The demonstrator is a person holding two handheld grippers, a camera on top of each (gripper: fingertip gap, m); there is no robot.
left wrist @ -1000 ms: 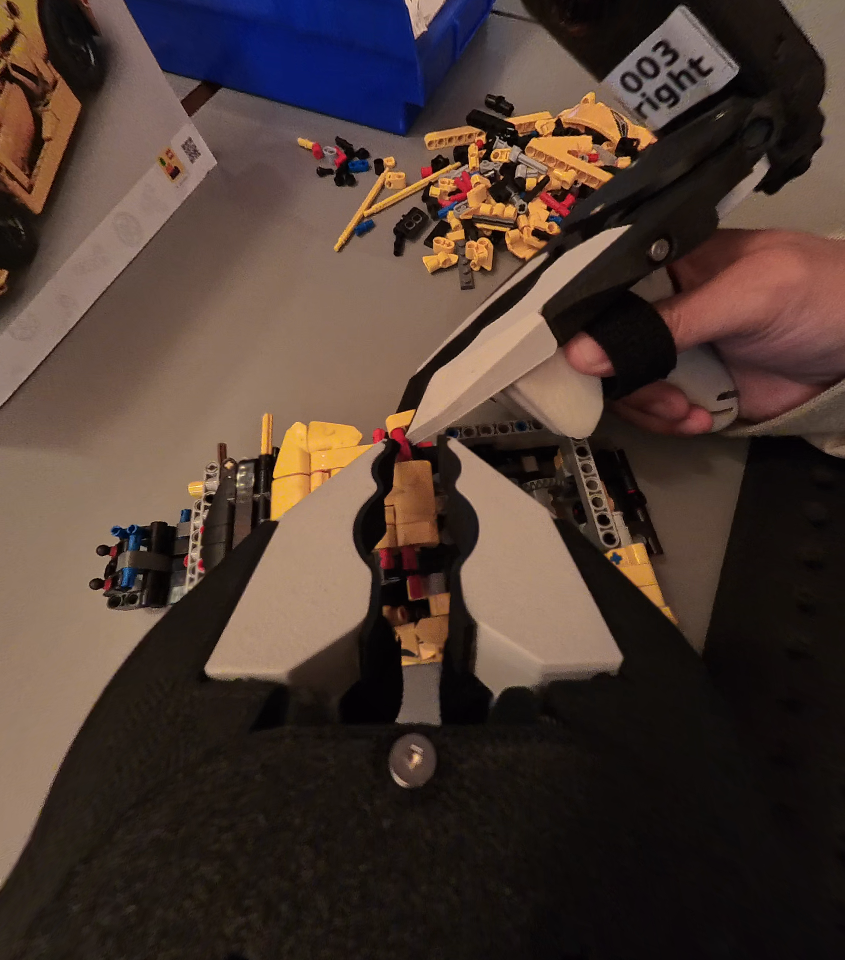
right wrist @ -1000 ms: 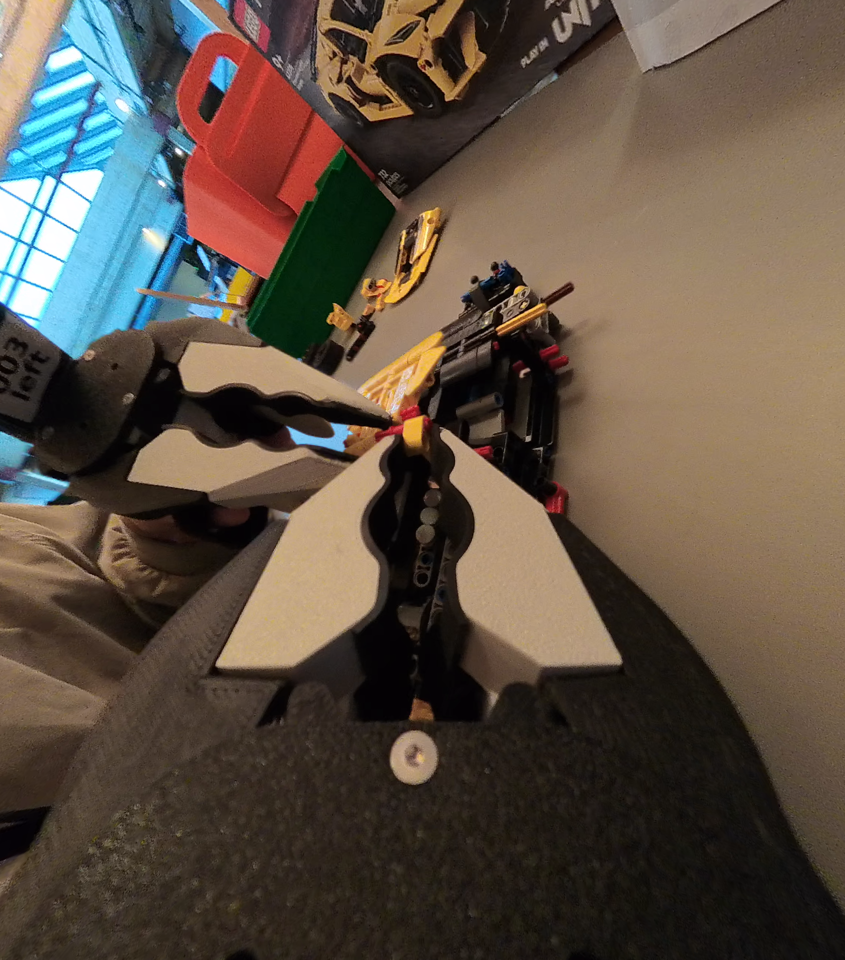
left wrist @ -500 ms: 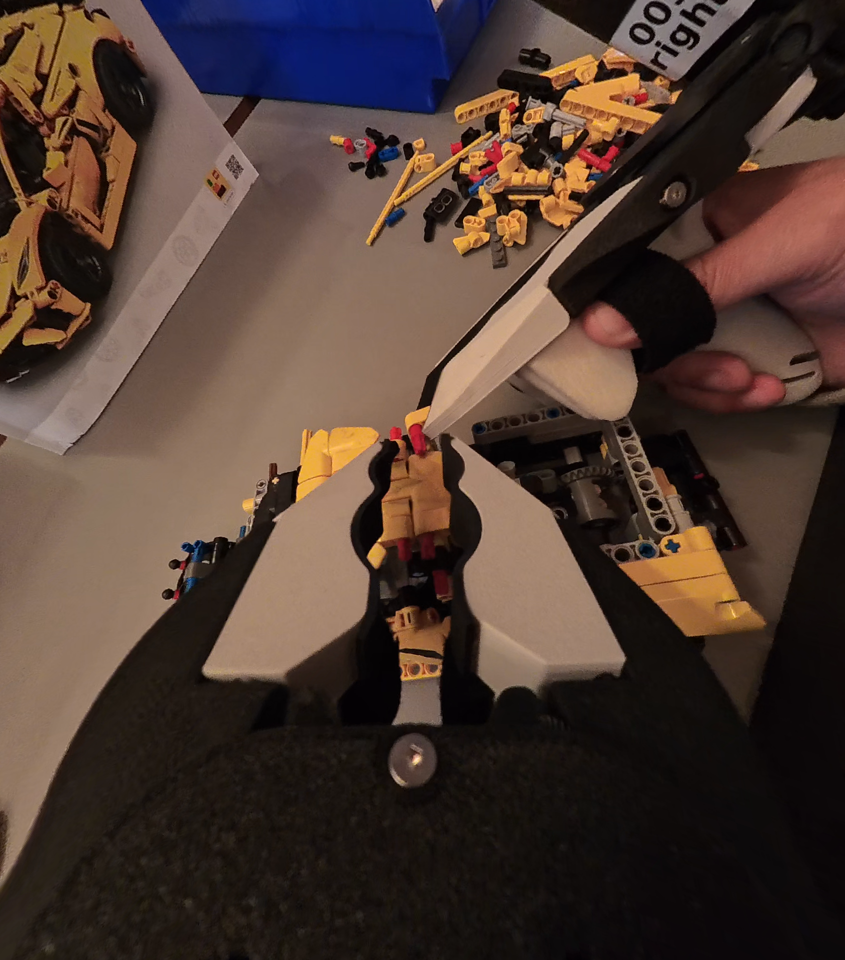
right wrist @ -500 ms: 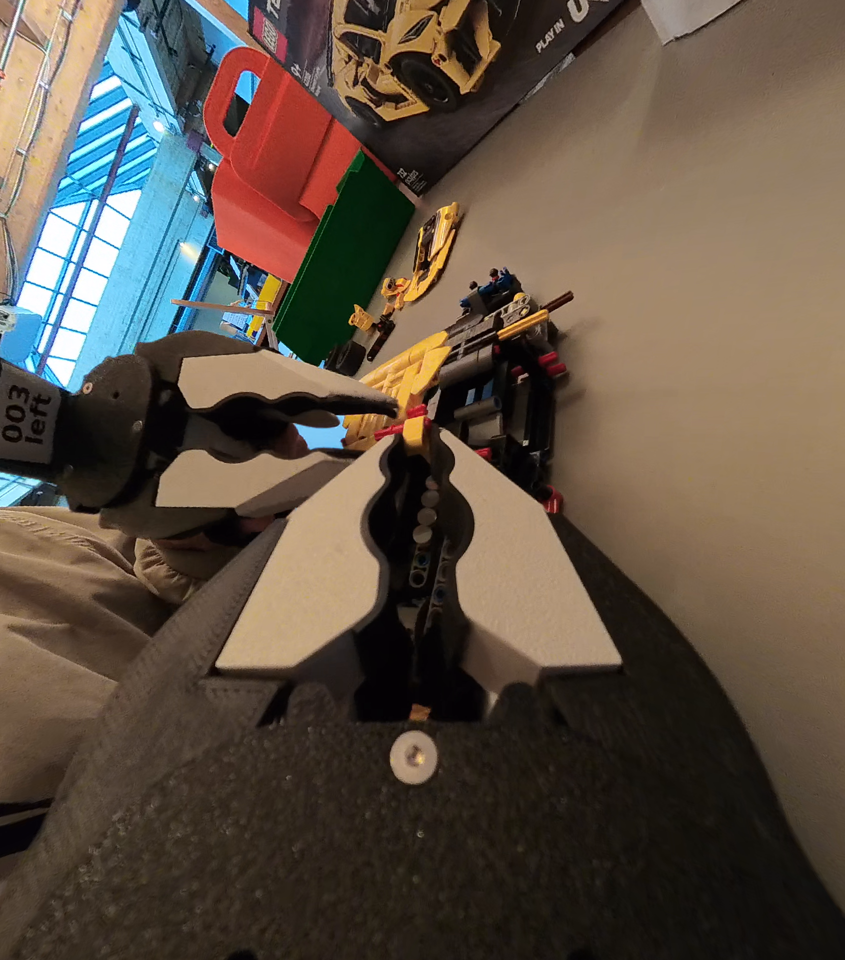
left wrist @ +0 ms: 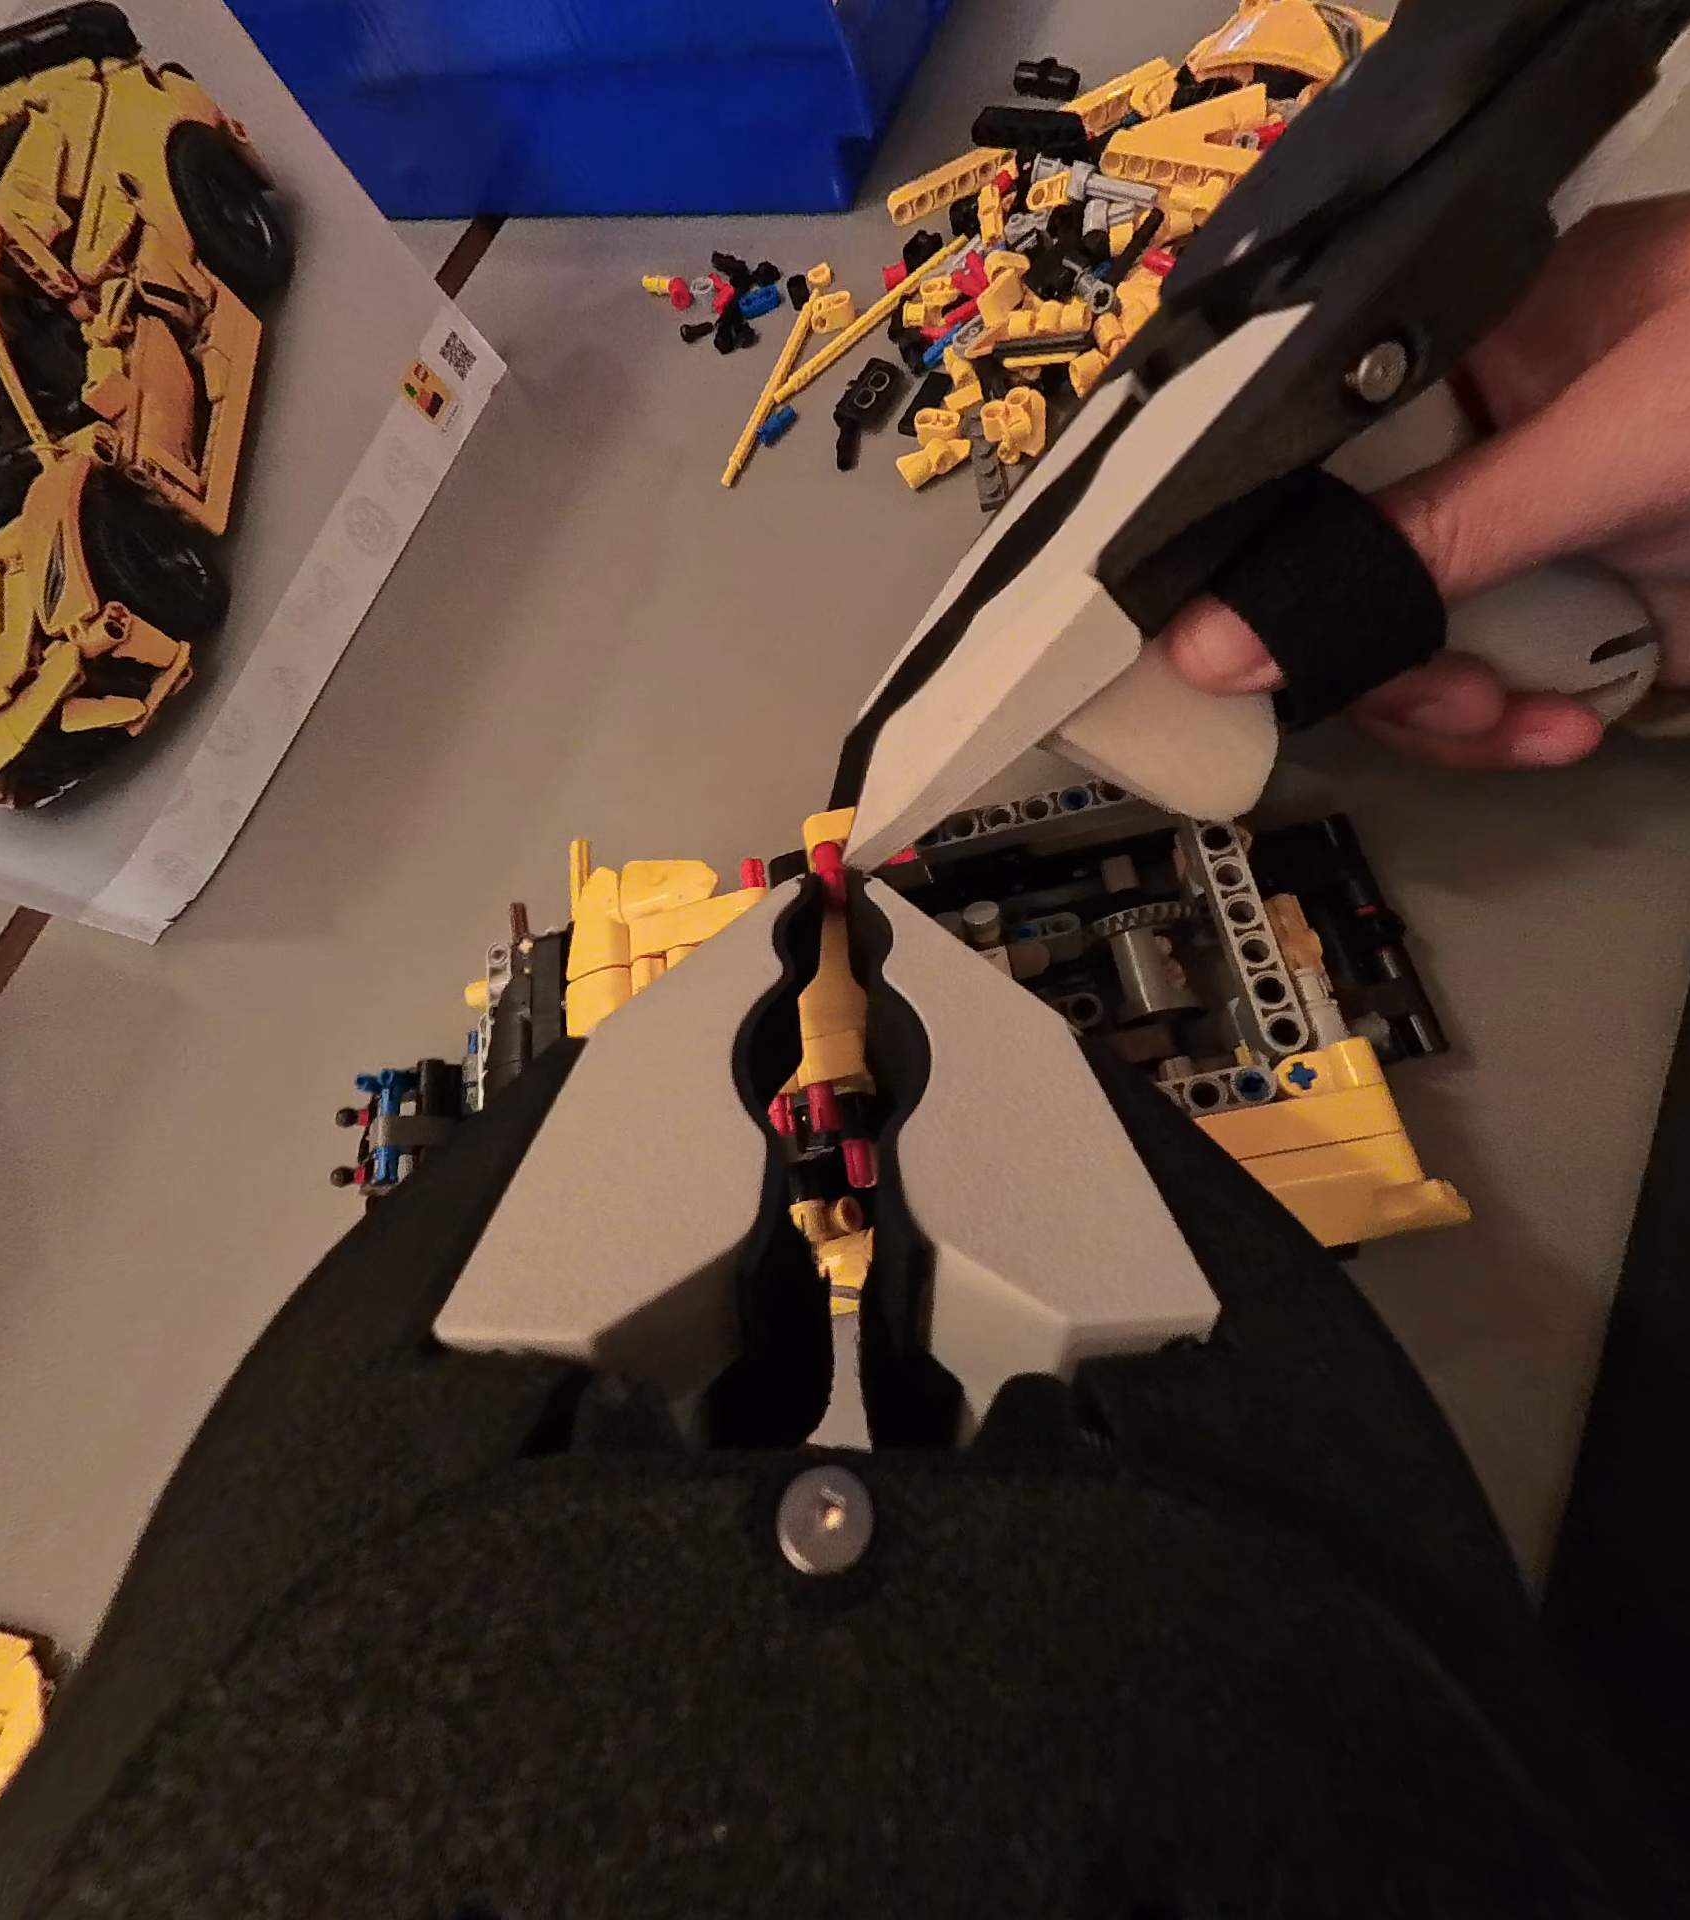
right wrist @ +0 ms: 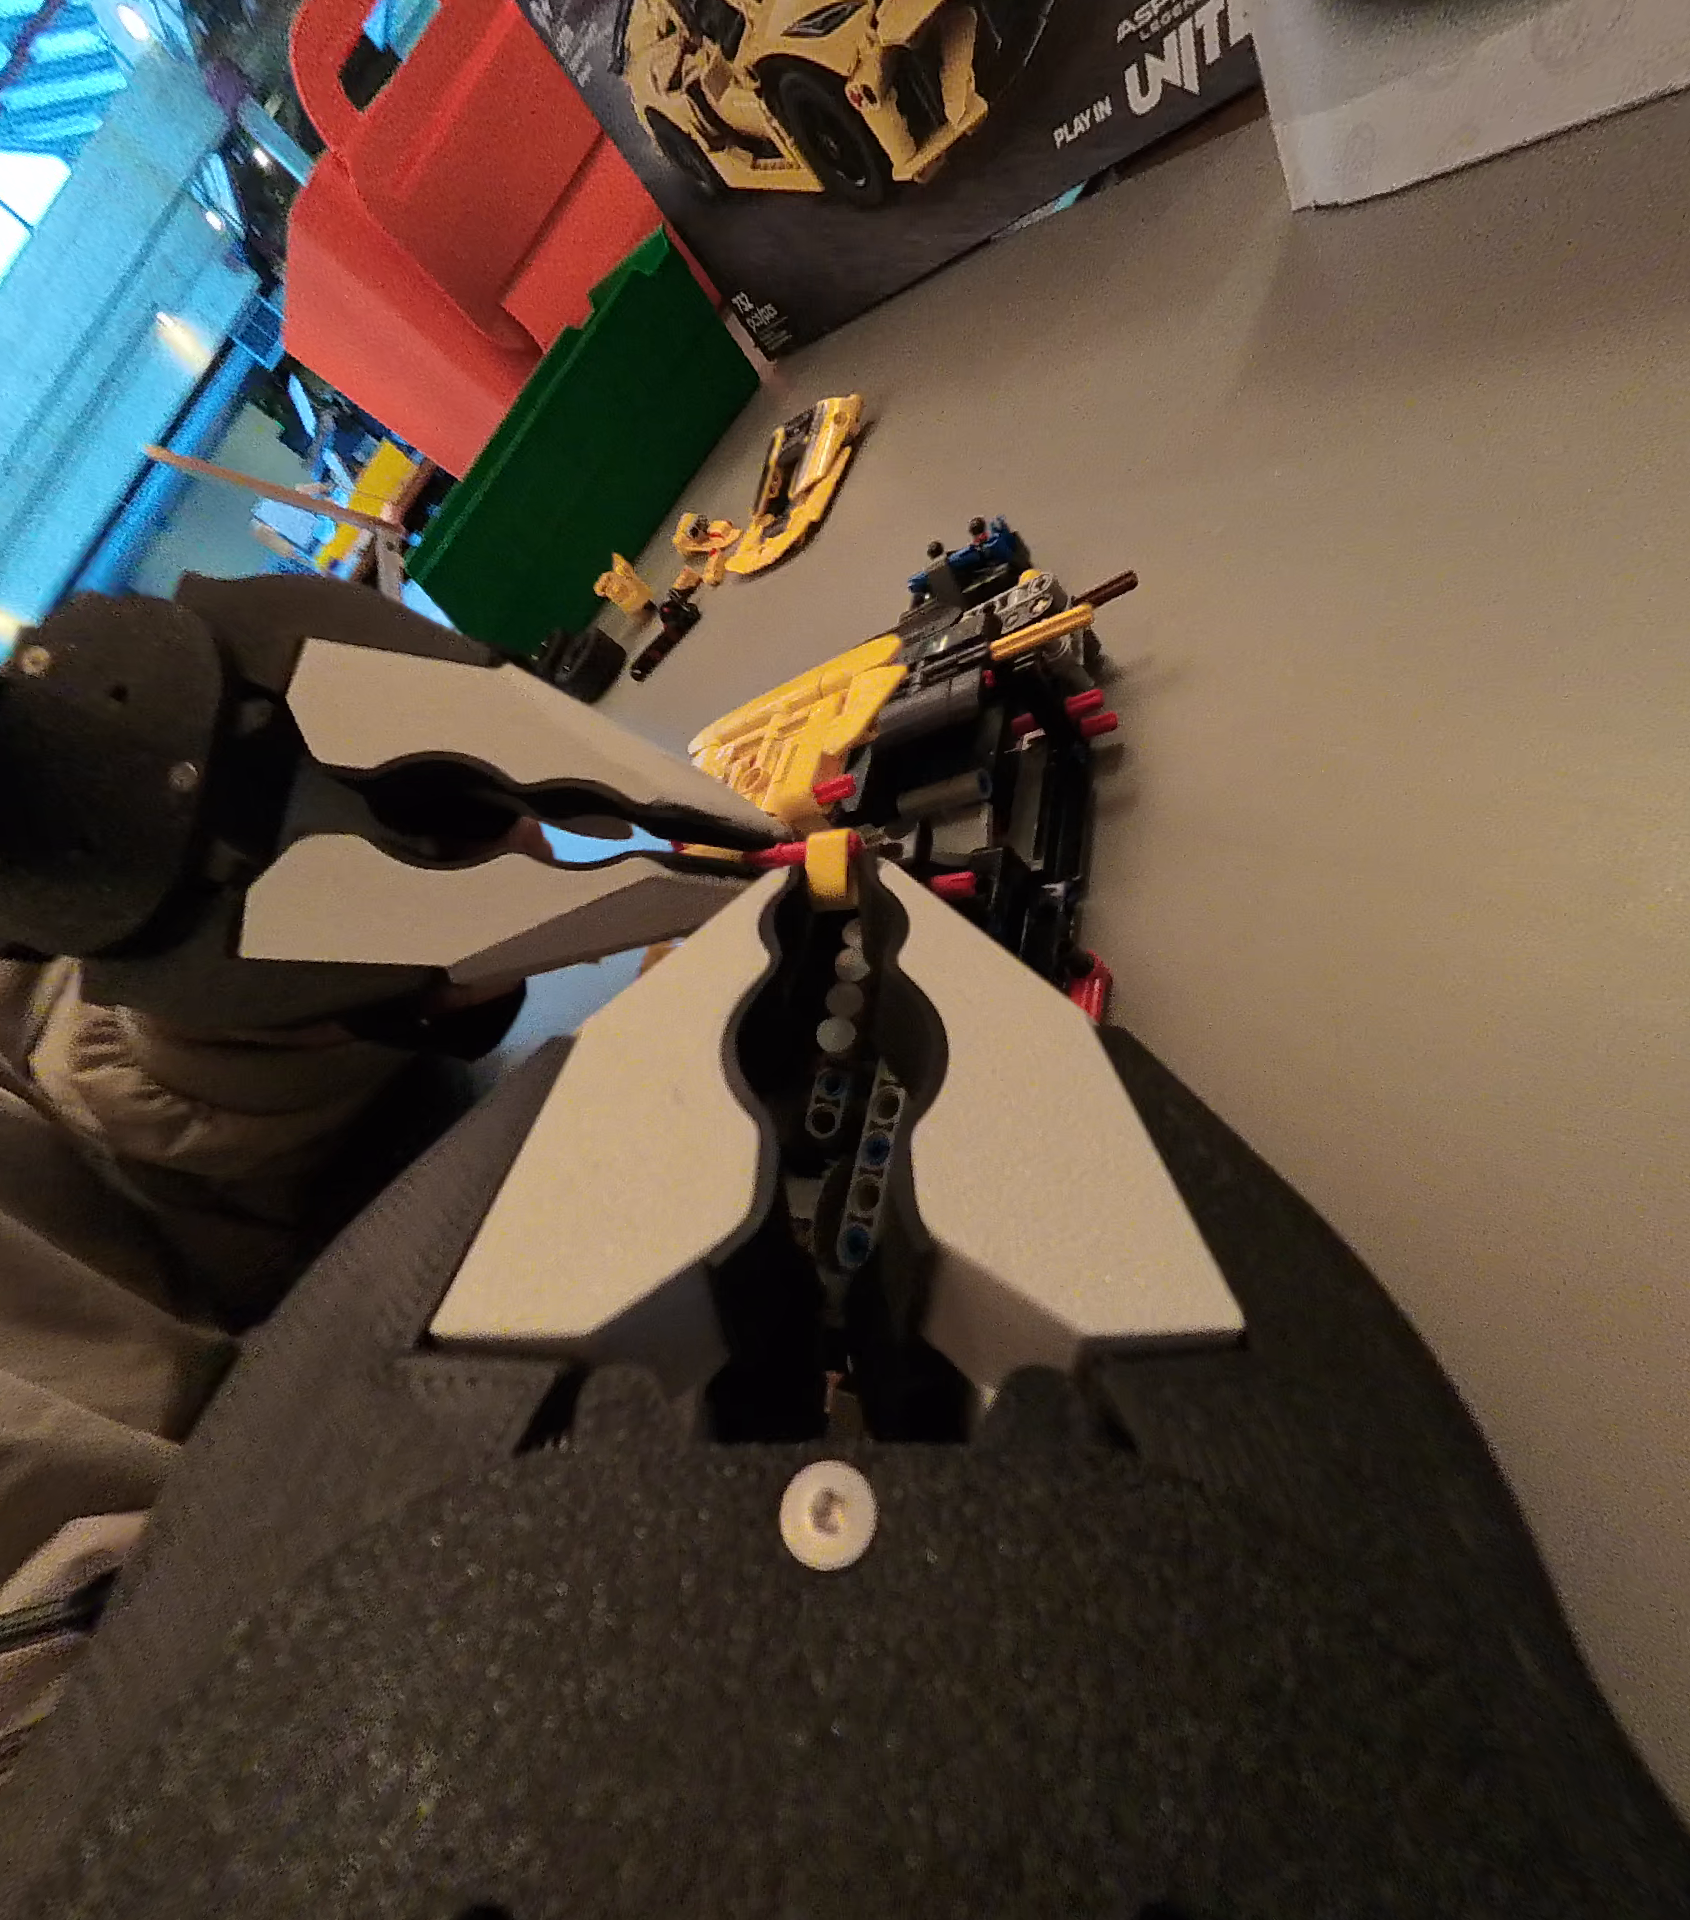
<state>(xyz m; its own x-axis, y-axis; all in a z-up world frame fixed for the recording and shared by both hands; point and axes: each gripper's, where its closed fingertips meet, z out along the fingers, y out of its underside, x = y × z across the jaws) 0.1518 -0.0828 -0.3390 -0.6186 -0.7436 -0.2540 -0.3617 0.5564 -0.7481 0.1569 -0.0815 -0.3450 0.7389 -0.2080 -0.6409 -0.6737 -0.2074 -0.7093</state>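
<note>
My left gripper (left wrist: 828, 891) is shut on a small red pin (left wrist: 825, 862) that sticks out of a small yellow connector (left wrist: 823, 829). My right gripper (right wrist: 828, 883) is shut on that yellow connector (right wrist: 828, 860). The two grippers meet tip to tip, at roughly a right angle. The right gripper (left wrist: 851, 844) comes in from the upper right of the left wrist view, held by a hand. The left gripper (right wrist: 758, 847) comes in from the left of the right wrist view, pinching the red pin (right wrist: 776, 854). A partly built yellow and black brick car chassis (left wrist: 1184, 977) lies on the table just below.
A pile of loose yellow, black and red parts (left wrist: 1028, 291) lies beyond, next to a blue bin (left wrist: 612, 94). An instruction booklet (left wrist: 93, 416) lies at the left. A car box (right wrist: 872, 125), a red bin (right wrist: 425, 239), a green bin (right wrist: 602, 457) and a yellow body panel (right wrist: 805, 488) stand farther off. My left and right fingertips are right by each other.
The left gripper's tips have closed together on the red pin. Both grippers have stayed joined at the yellow connector and have risen a little above the chassis.
</note>
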